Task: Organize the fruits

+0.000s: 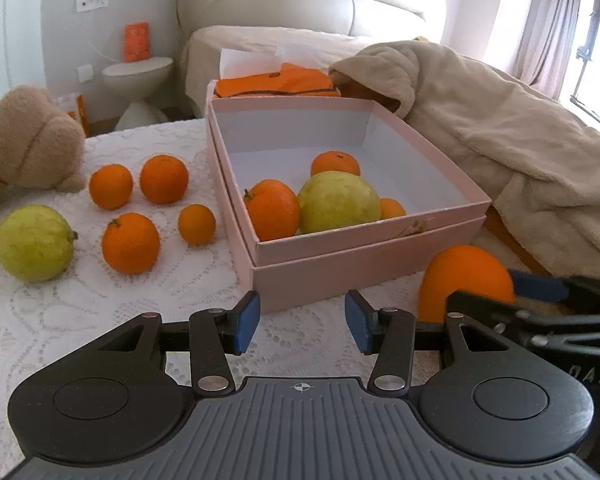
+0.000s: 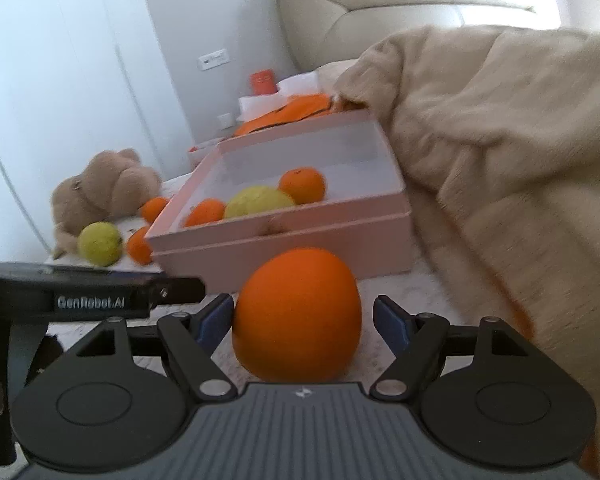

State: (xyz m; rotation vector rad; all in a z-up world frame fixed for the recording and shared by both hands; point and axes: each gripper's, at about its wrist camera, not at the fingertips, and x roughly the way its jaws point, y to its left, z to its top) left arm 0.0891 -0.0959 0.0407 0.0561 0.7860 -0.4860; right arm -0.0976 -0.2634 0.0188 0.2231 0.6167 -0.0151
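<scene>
The pink box point(image 1: 364, 276) holds three oranges and a guava point(image 1: 338, 202). Left of it, four oranges and a second guava point(image 1: 34, 243) lie on the white lace surface point(image 1: 100, 320). The right hand-held gripper point(image 2: 305, 320) stands apart around a big orange point(image 2: 296, 316), its narrower end up, before the box. The left hand-held gripper point(image 1: 302, 322) is apart, holding nothing. A beige blanket point(image 1: 520, 140) lies to the right.

Left wrist view is looking low and near at the pink box point(image 1: 364, 268) front. Right wrist view is sitting right of it, facing left-forward across it; both are sharing the box point(image 2: 284, 240).
</scene>
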